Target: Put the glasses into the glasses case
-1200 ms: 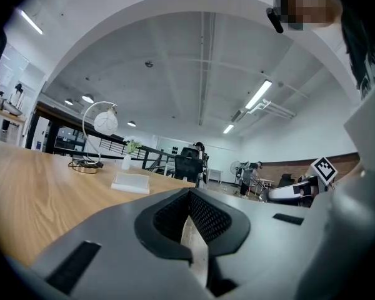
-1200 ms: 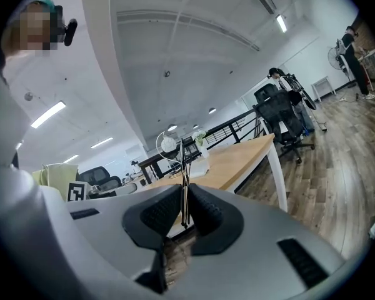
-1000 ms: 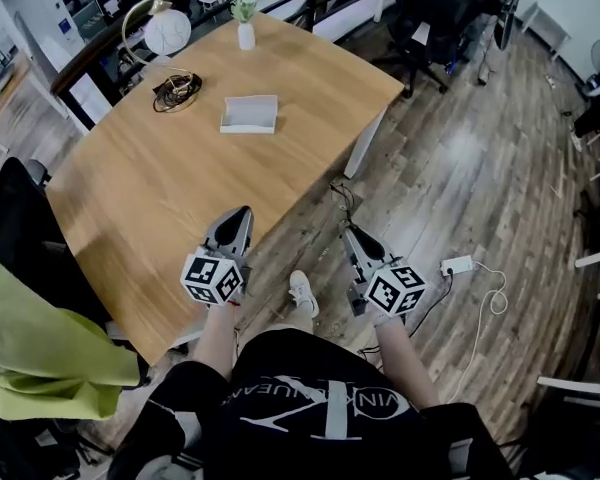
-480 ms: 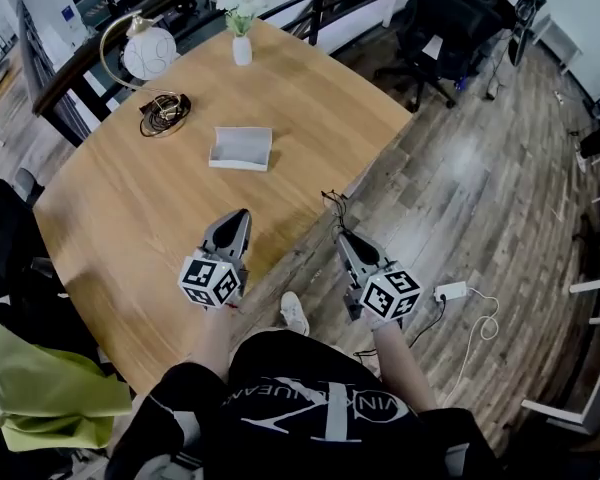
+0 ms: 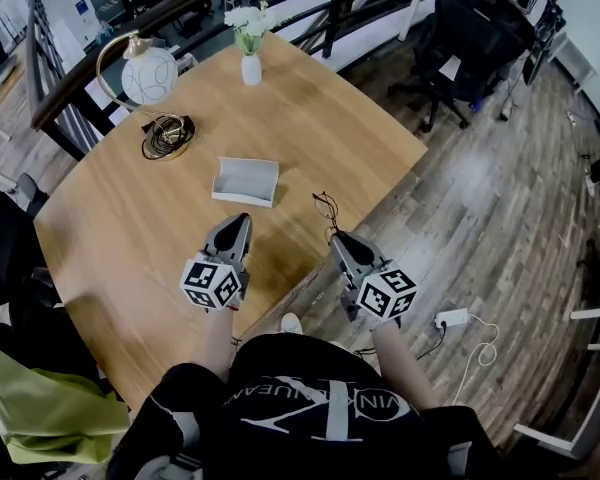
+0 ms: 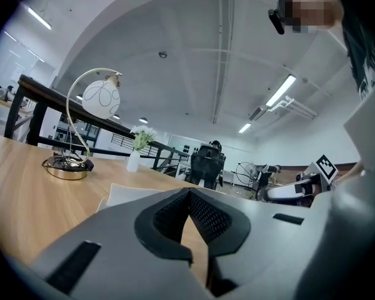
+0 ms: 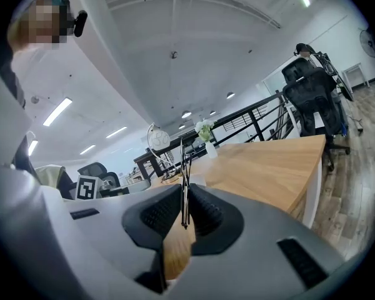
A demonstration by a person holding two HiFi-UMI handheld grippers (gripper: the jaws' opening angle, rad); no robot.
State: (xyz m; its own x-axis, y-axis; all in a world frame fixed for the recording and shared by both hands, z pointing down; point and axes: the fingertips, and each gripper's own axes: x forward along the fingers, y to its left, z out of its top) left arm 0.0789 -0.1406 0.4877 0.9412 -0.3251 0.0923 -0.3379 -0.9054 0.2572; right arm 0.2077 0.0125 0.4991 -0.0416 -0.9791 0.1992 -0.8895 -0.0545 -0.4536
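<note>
Where the glasses sit: pinched in the right gripper [image 5: 337, 236]; the thin dark frame of the glasses [image 5: 325, 208] sticks out beyond the tips, above the table [image 5: 130, 228] near its front edge
Right gripper: jaws drawn in on the frame; the right gripper view shows the dark wire standing upright between the pads, so the hold looks like a narrow pinch on a thin part
Left gripper [image 5: 242, 218]: jaws brought together at the tips with nothing between them; it hangs above the tabletop beside the right one
Glasses case [image 5: 246, 181]: white, lying open on the wood; apart from both grippers and nothing visible in it yet
Direction: the case lies ahead and to the left of the glasses in the head view; straight ahead of the left gripper, which is the nearer of the two
Long axis: the case runs roughly across the head view, slightly tilted; the frame probably needs to be turned to lie along it before going in
Judgement: the carrying hand has the longer, diagonal reach; the free hand is placed to steady the case
</note>
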